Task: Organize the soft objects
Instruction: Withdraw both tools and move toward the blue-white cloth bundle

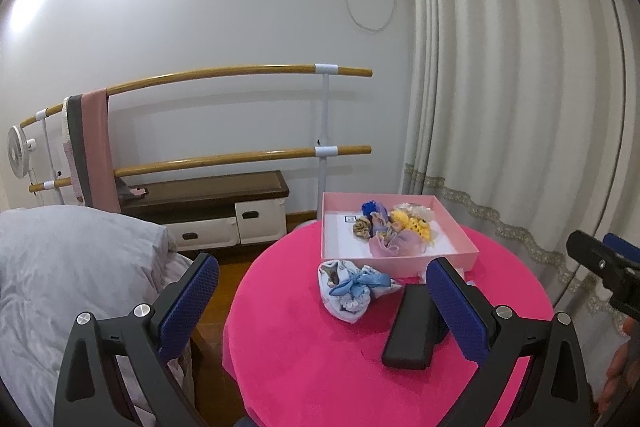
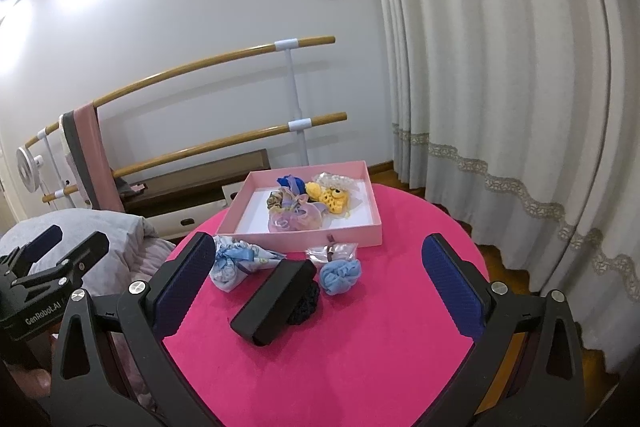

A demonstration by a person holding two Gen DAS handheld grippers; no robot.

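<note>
A pink box (image 1: 464, 251) (image 2: 304, 231) on the round pink table (image 1: 312, 355) (image 2: 360, 347) holds several soft items, among them a yellow crocheted toy (image 1: 414, 225) (image 2: 332, 197) and a lilac pouch (image 1: 390, 245) (image 2: 296, 219). In front of the box lie a light blue printed pouch (image 1: 348, 287) (image 2: 236, 261), a blue scrunchie (image 2: 340, 275), a clear packet (image 2: 332, 251) and a dark knitted item (image 2: 304, 307) under a black case (image 1: 412, 323) (image 2: 274, 301). My left gripper (image 1: 320, 301) and right gripper (image 2: 316, 279) both hover open over the table, holding nothing.
A bed with grey bedding (image 1: 72, 287) stands left of the table. Behind are a low dark cabinet (image 1: 208, 203), a wooden double rail (image 1: 240, 75) with towels, a fan (image 1: 18, 151) and long curtains (image 1: 520, 107) at the right.
</note>
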